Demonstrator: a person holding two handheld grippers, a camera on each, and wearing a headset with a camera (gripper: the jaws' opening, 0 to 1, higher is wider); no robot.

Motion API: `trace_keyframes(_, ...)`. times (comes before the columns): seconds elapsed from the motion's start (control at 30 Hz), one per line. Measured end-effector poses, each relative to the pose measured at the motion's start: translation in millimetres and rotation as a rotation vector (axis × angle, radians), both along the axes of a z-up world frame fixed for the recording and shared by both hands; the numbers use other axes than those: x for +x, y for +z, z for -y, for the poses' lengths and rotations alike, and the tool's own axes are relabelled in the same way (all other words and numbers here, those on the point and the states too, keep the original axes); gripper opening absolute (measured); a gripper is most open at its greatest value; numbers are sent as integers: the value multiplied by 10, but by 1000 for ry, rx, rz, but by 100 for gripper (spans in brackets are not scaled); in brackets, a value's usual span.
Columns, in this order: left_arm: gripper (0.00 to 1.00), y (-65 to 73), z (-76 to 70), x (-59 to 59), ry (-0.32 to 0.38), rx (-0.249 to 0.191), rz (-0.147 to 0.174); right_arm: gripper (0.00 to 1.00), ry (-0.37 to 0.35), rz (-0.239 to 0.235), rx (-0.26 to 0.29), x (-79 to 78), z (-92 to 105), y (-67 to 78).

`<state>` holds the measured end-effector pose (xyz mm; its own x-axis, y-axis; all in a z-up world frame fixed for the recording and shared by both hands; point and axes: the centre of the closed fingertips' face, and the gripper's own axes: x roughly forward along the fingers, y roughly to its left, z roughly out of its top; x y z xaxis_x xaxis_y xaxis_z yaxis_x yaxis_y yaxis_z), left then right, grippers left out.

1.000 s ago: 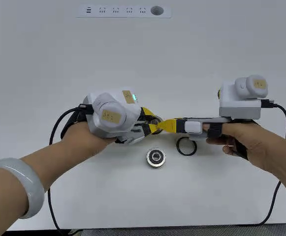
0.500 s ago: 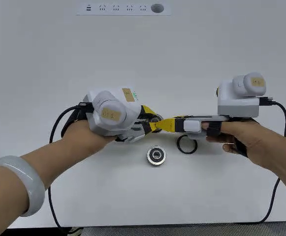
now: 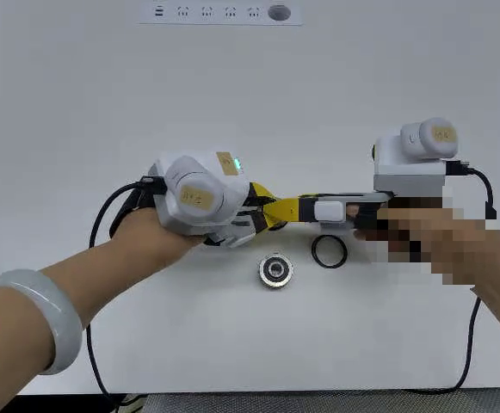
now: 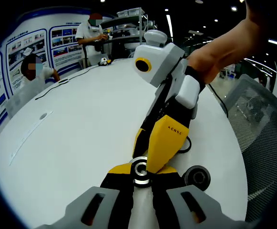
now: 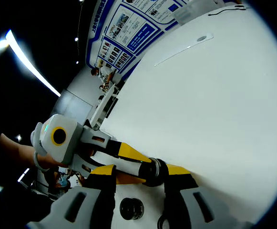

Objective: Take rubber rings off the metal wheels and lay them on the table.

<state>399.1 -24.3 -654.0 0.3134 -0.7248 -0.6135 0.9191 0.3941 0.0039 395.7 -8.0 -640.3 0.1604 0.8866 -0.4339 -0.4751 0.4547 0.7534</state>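
So far one black rubber ring lies beside a bare metal wheel on the white surface, lower centre; your left gripper has its fingers clamped on a second metal wheel, and your right gripper pinches its black ring.

Open table — loose wheel, ring central

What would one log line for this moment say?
left gripper: shut on metal wheel | right gripper: jaws astride that wheel, grip unclear | table: one loose rubber ring, one other wheel
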Motion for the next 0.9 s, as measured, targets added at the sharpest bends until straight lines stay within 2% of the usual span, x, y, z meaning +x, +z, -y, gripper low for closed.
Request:
trace_keyframes(0.4, 13, 5, -2, -2, 0, 1, 2, 43, 24, -18, 17, -7, -21, 7)
trace_keyframes(0.57, 13, 5, -1, -3, -1, 3, 2, 46, 30, -33, 21, -42, 8, 18)
trace_keyframes(0.9, 13, 3, 2, -10, -1, 3, 2, 43, 47, -54, 13, -145, 57, 5)
